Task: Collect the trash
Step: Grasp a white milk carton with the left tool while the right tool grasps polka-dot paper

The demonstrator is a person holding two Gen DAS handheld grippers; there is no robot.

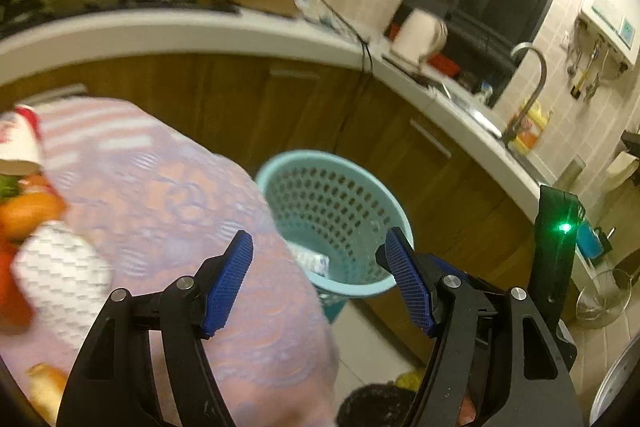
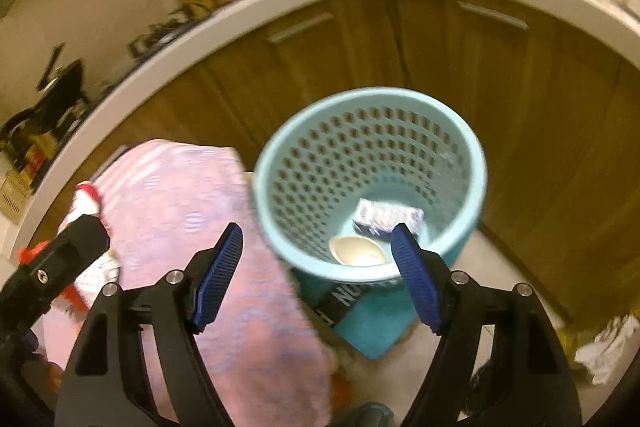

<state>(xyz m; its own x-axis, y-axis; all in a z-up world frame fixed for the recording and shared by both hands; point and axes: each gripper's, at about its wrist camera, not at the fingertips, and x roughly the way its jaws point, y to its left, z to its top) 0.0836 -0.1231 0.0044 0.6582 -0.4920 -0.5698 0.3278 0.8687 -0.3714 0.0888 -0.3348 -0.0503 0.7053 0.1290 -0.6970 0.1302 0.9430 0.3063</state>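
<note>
1. While you're over the teal basket (image 2: 460, 155), your right gripper (image 2: 320, 275) is wide open w/ nothing in it.
2. Left gripper (image 1: 320, 279) gapes empty too.
3. Paper cup (image 2: 358, 250) & blue wrapper (image 2: 384, 217) sit at the basket's bottom, beside the pink-clothed table (image 2: 192, 211).

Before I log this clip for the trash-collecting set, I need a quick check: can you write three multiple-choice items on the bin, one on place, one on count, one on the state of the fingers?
1. Where does the blue bin stand?
A on the counter
B on the floor beside the pink-covered table
C in the sink

2. How many items show inside the bin?
A none
B two
C five

3. How are the right gripper fingers?
A apart, holding nothing
B shut on a cup
C shut on a cloth

Key: B, it stands below the cabinets by the table edge; B, a white cup and a wrapper; A, the gap between the fingers is bare.
</note>
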